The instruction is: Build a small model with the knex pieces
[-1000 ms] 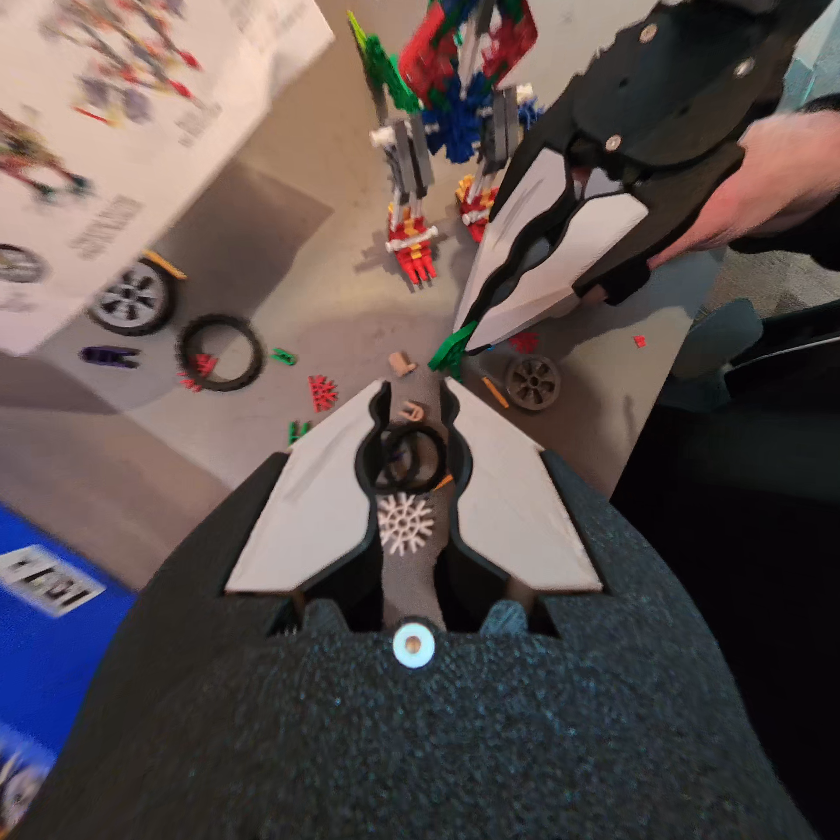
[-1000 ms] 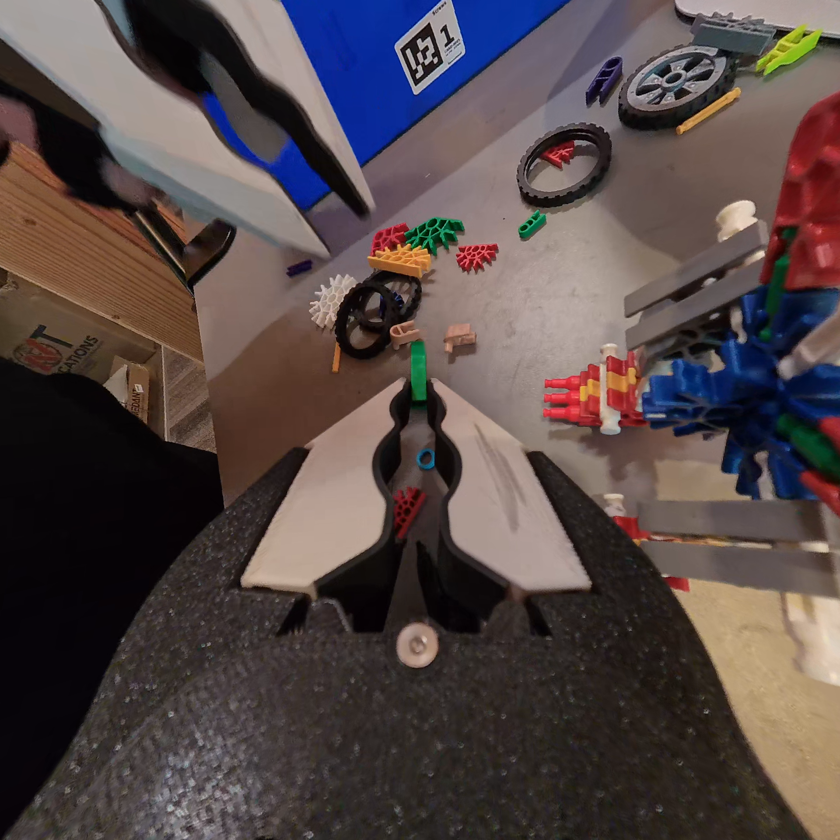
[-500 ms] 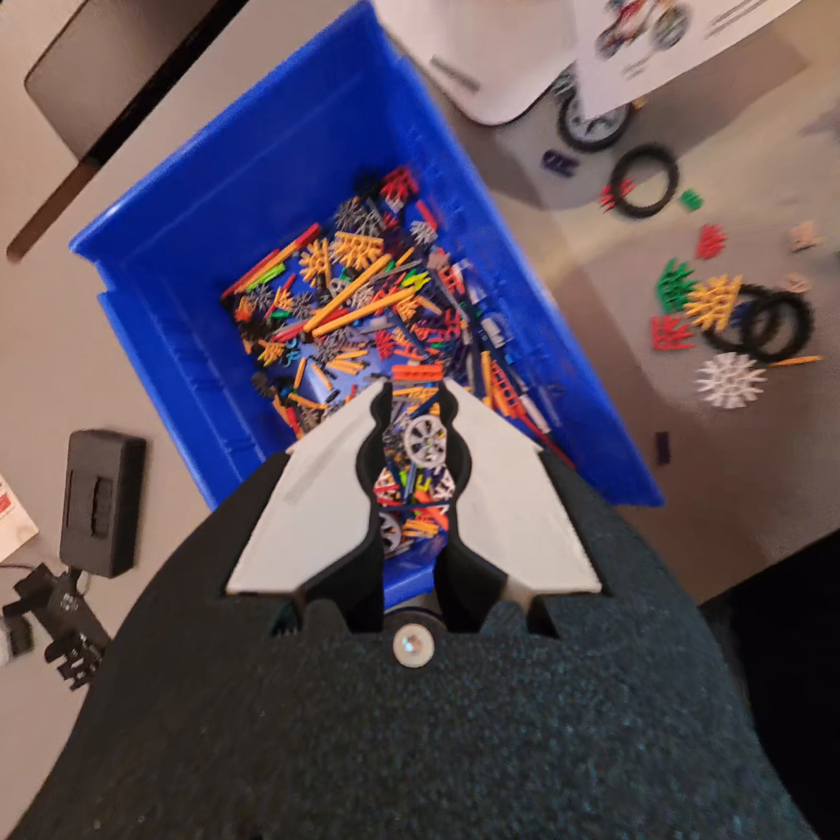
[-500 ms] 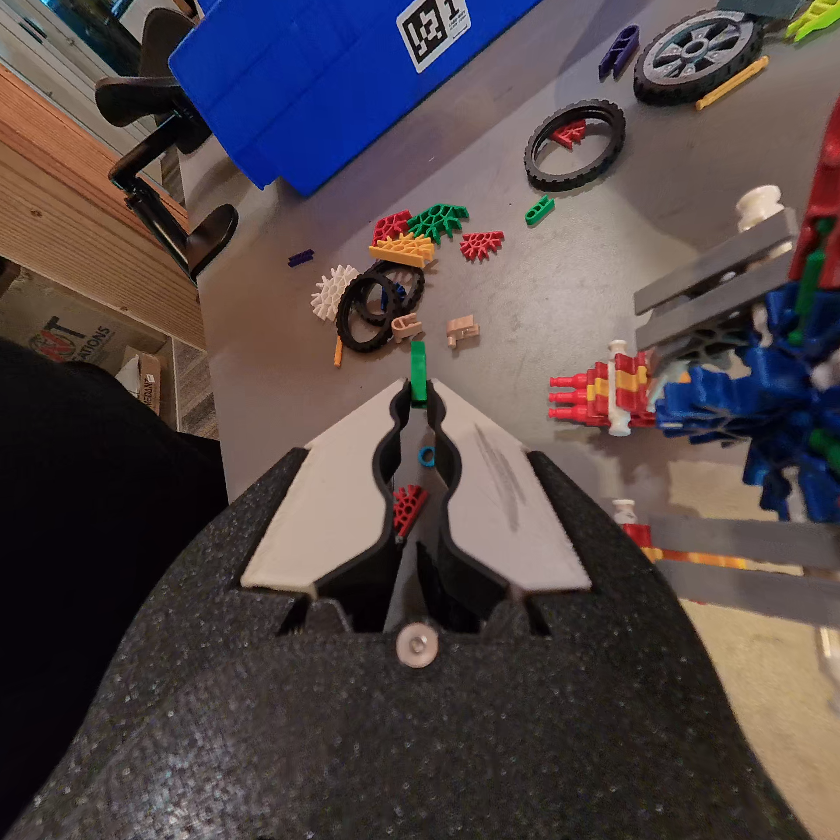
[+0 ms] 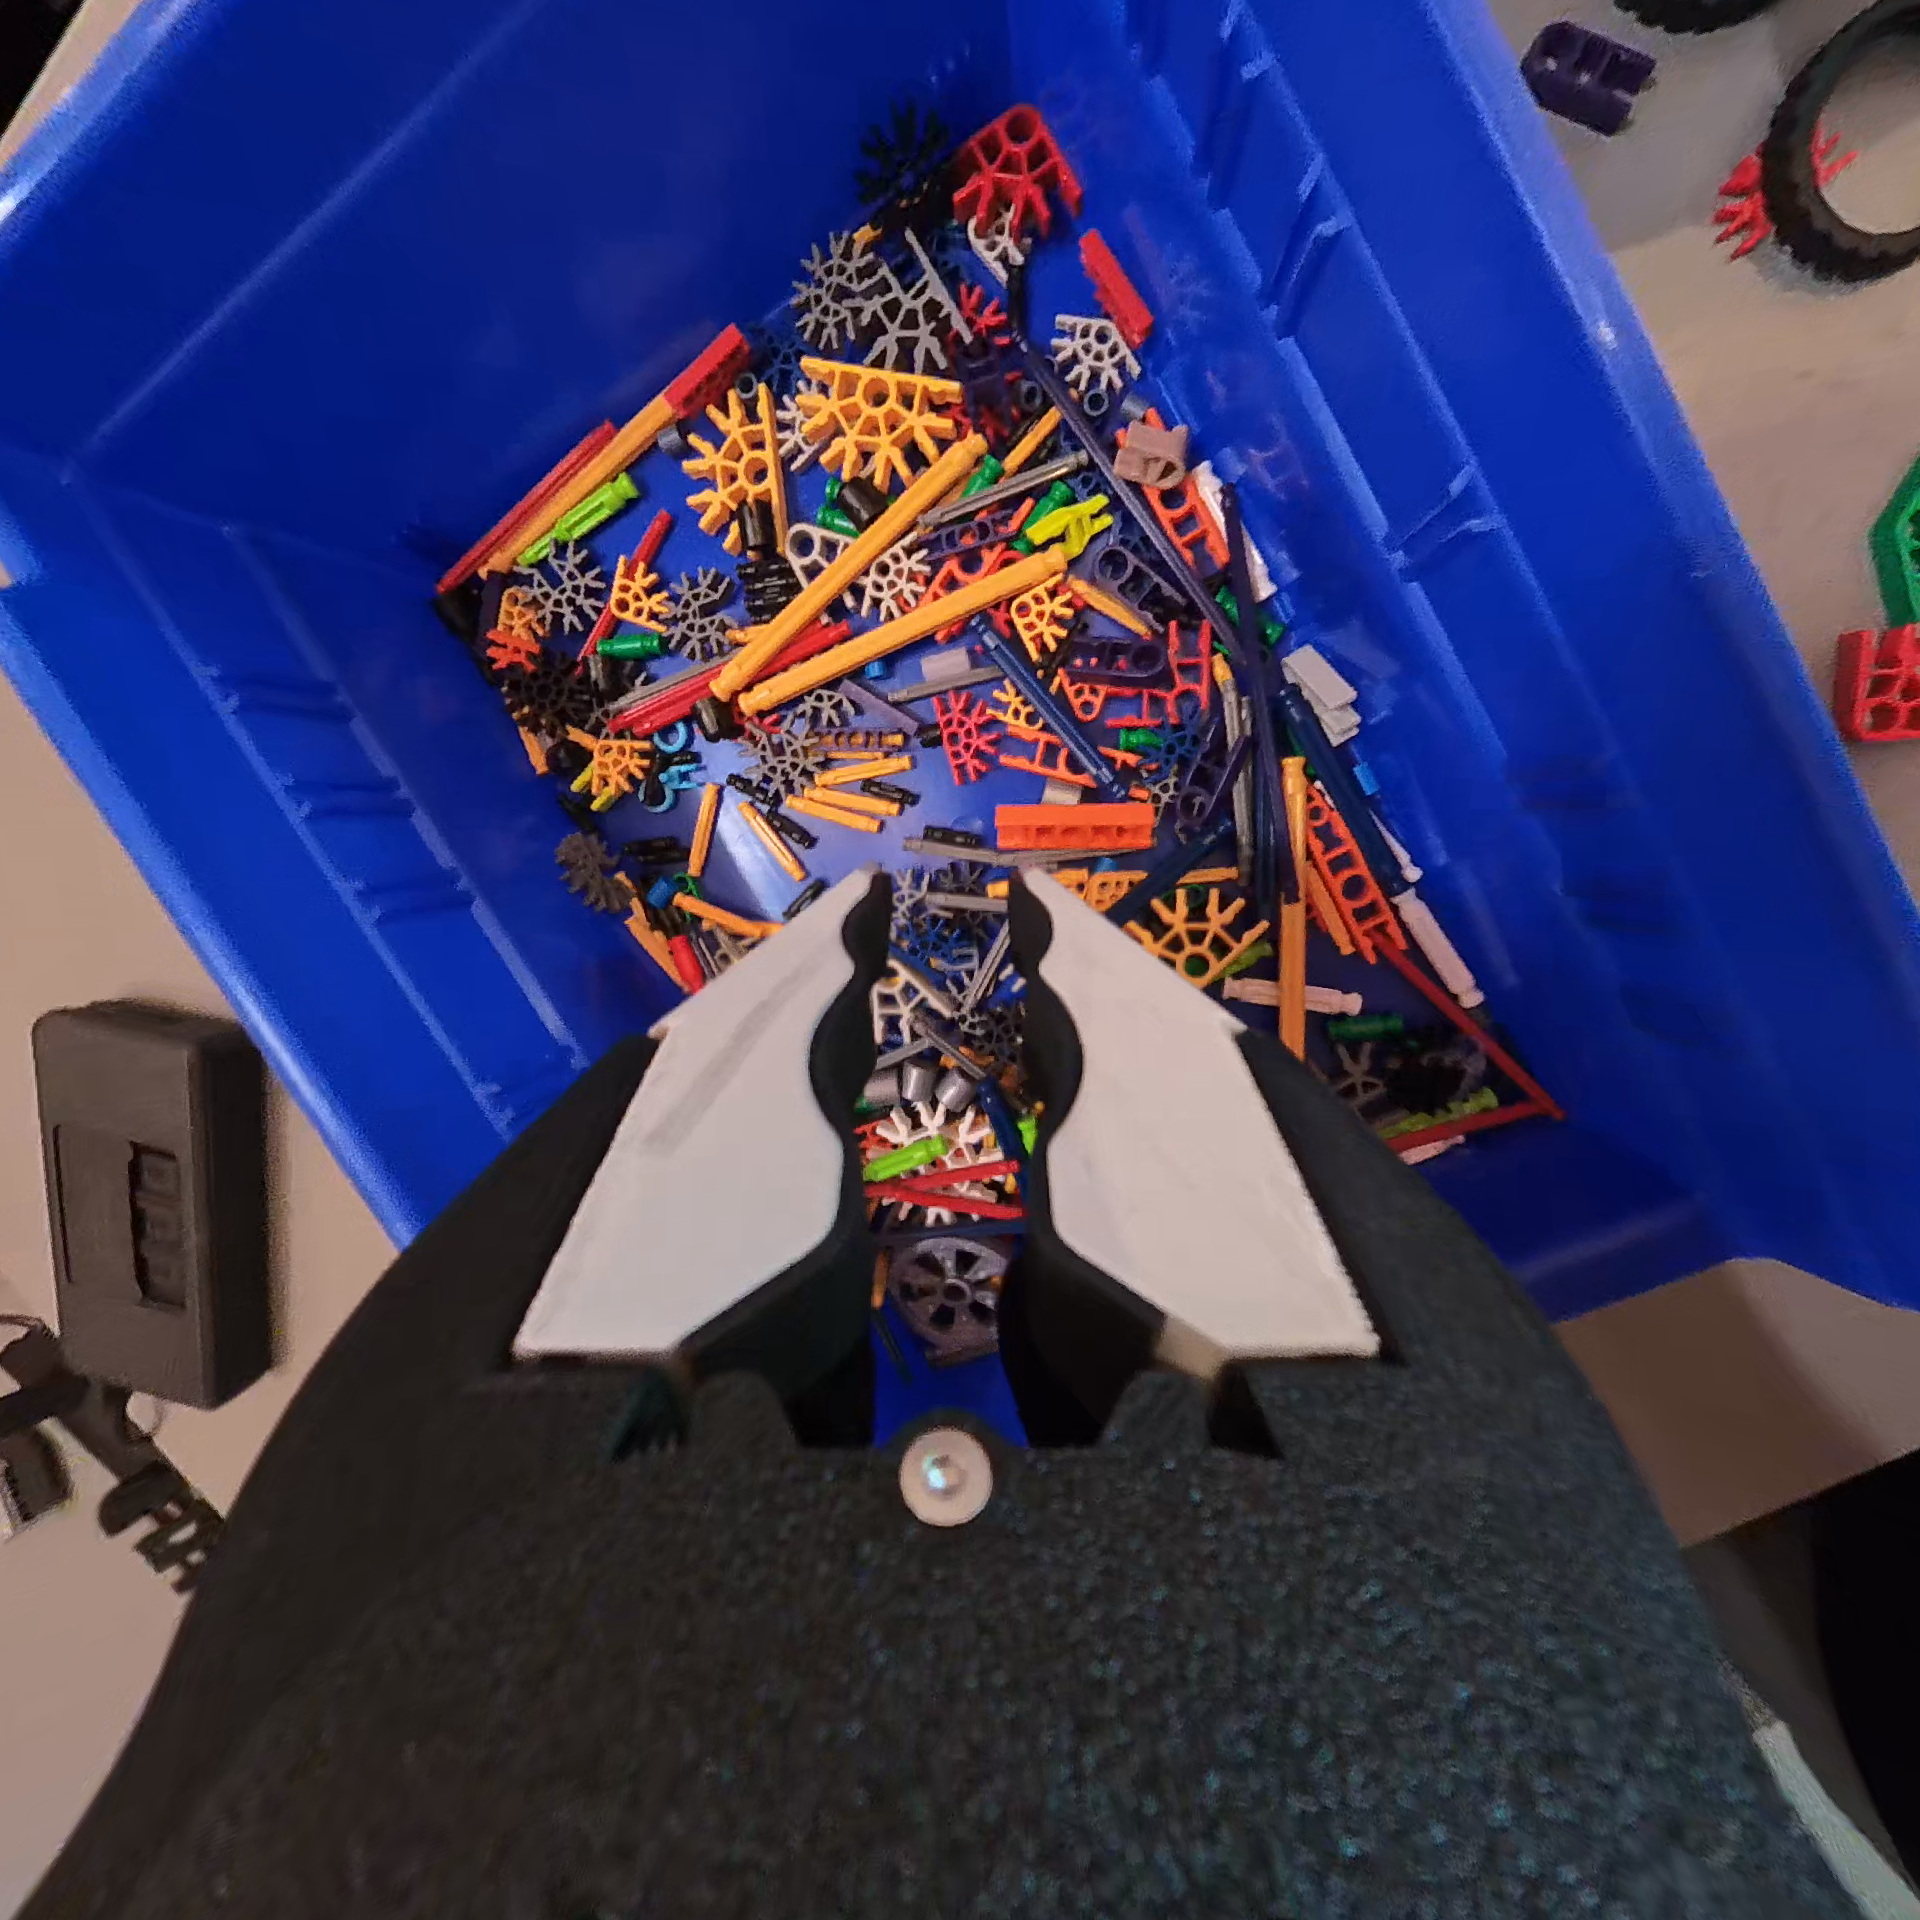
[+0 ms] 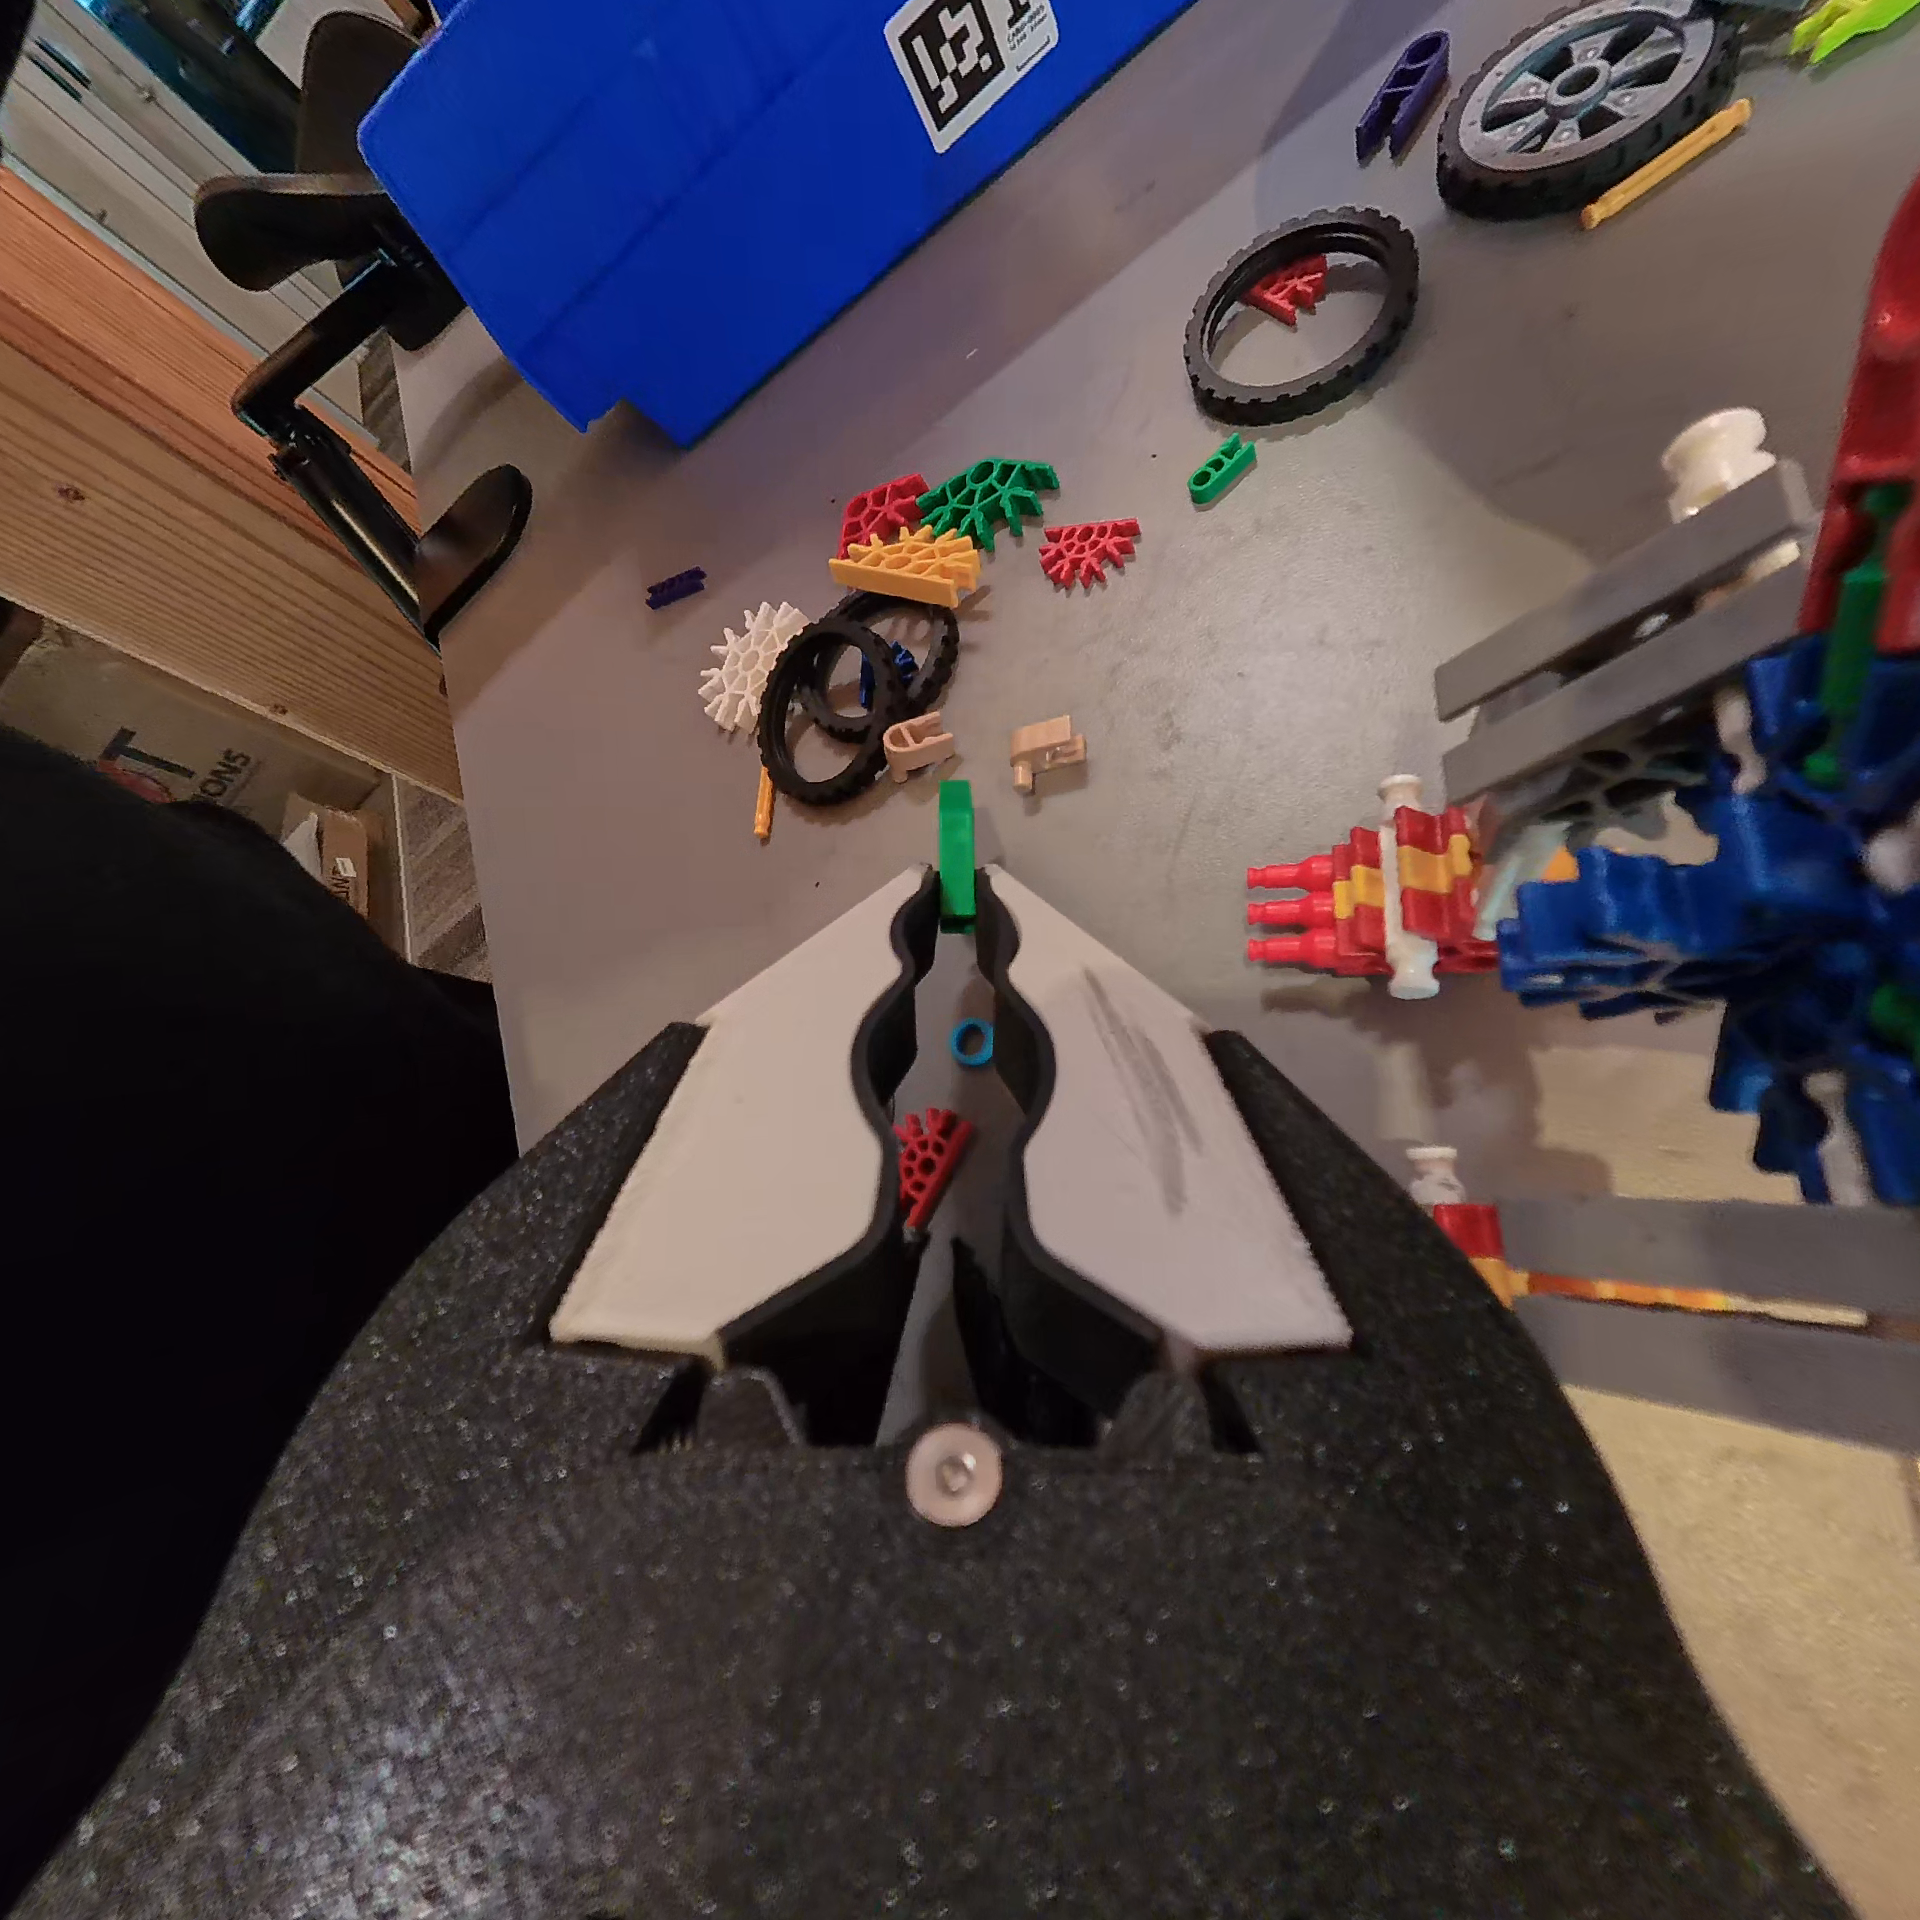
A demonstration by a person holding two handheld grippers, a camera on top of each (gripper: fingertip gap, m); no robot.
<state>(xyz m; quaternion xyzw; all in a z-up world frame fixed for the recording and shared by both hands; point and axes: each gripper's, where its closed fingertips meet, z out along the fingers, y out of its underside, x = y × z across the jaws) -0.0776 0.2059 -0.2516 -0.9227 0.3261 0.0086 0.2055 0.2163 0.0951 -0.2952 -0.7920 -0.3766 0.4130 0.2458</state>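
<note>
My left gripper (image 5: 948,891) hangs over a blue bin (image 5: 312,312), slightly open and empty. The bin holds several loose construction-toy rods and connectors (image 5: 883,623), among them yellow rods (image 5: 894,634) and an orange brick (image 5: 1075,826). My right gripper (image 6: 958,881) is shut on a small green connector (image 6: 956,842), held above the grey table (image 6: 1195,665). Just beyond its tips lie two tan clips (image 6: 1049,753), black tyre rings (image 6: 842,696) and a white snowflake connector (image 6: 743,665).
A built model of blue, red and grey pieces (image 6: 1714,883) stands at the right. A black tyre (image 6: 1304,312), a grey wheel (image 6: 1579,99) and red, green and yellow connectors (image 6: 935,530) lie on the table. The bin's outside (image 6: 675,187) sits at the far left. A black box (image 5: 151,1195) lies left of the bin. The grey wheel (image 6: 1579,99) lies some 20 centimeters from my right tips, 25 centimeters from my left tips.
My left gripper swung away from the right gripper and the table parts to above the blue bin, then came lower over it. The right gripper has held still with the green connector.
</note>
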